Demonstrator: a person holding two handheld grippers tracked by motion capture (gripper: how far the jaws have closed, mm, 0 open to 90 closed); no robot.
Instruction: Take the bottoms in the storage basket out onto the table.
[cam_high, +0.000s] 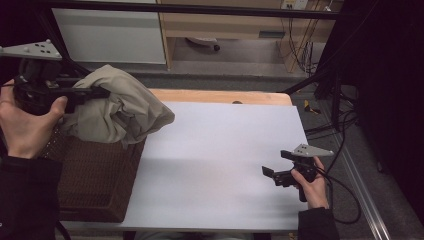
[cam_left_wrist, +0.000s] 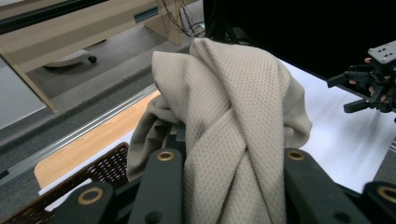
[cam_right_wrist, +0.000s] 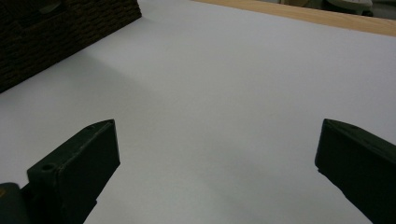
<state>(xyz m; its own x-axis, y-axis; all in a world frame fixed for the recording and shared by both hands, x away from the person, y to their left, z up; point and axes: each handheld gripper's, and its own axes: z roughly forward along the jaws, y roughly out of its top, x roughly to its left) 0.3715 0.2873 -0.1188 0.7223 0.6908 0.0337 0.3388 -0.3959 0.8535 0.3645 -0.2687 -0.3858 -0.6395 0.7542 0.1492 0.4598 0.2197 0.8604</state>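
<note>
My left gripper (cam_left_wrist: 229, 186) jaws clench the beige cloth (cam_left_wrist: 233, 107), lifted above the basket (cam_high: 95, 180); right gripper (cam_high: 274, 175) jaws gape, unloaded; laying it on the surface (cam_high: 215, 155) remains.

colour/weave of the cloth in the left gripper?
Beige cloth, fine waffle-like knit texture; clearest in the left gripper view.

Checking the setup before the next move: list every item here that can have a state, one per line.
Left tool: shut on the beige cloth, held up above the basket.
Beige cloth: bunched, lifted, hanging over the basket's edge.
Brown woven basket: upright at the table's left; contents cannot be made out.
Right tool: open, nothing between its jaws, over the white table.
</note>
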